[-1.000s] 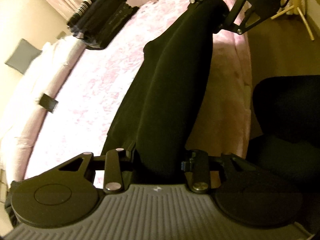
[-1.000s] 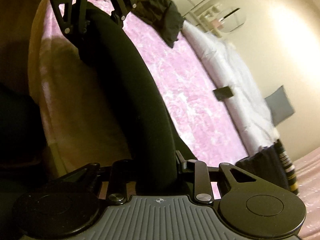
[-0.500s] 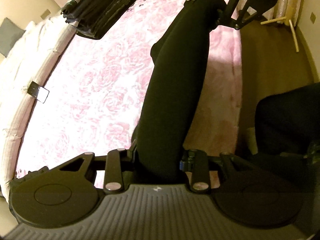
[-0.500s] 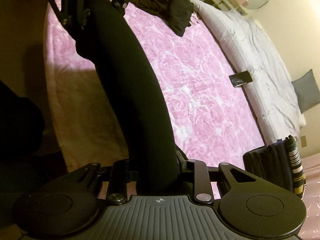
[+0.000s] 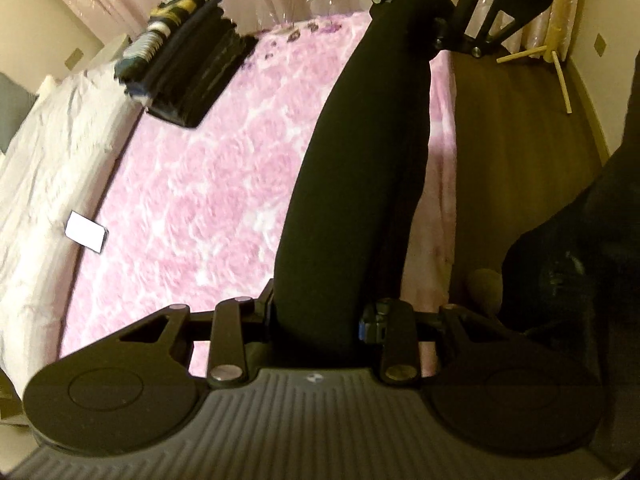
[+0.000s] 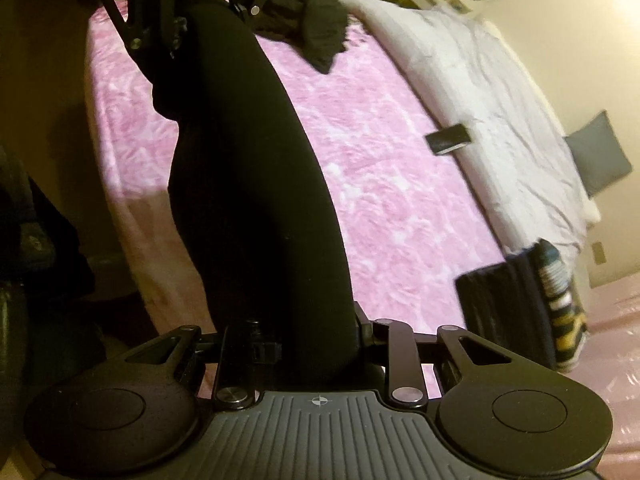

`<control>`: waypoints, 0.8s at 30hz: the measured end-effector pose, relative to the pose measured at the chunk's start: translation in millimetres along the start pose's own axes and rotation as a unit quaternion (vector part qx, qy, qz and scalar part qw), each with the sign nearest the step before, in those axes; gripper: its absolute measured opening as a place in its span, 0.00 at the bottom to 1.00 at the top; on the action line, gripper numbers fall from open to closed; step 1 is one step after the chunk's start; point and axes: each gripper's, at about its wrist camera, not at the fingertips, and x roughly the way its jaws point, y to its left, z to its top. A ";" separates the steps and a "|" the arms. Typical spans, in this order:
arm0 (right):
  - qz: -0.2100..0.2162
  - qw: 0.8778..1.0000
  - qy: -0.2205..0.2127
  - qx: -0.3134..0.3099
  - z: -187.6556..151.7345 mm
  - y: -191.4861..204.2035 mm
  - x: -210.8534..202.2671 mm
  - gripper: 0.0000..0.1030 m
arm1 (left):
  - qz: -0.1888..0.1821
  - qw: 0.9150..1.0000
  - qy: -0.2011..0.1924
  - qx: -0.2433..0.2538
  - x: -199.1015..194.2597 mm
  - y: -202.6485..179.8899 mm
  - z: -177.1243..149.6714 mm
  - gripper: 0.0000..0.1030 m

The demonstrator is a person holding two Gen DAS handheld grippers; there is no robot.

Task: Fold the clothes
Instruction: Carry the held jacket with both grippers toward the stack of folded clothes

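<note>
Left gripper [image 5: 320, 320]: jaws clamped on one end of the black garment [image 5: 360, 168].
Right gripper [image 6: 316, 340]: jaws clamped on its other end.
Garment: stretched between them above the bed [image 5: 200, 200], near its edge.

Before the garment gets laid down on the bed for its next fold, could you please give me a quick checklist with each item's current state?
1. Left gripper shut on the black garment: ok.
2. Right gripper shut on its other end: ok.
3. Garment stretched between both grippers, hanging above the pink blanket: ok.
4. Landing area beneath free of the folded stack and loose dark clothing: ok.
5. Garment layers aligned: cannot tell.
</note>
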 end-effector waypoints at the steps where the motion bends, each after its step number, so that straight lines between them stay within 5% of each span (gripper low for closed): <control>1: -0.006 1.000 -0.001 0.004 -3.3 -5.9 -3.6 0.27 | 0.003 1.000 -0.003 0.003 -1.0 2.6 7.6 0.30; 13: -0.046 0.998 -0.001 0.034 -50.6 -50.2 -28.2 0.27 | 0.035 0.998 -0.026 0.049 0.6 13.6 88.1 0.30; 24: -0.045 0.997 0.014 0.063 -60.6 -68.6 -28.4 0.27 | 0.024 0.996 -0.036 0.073 13.8 25.4 116.3 0.30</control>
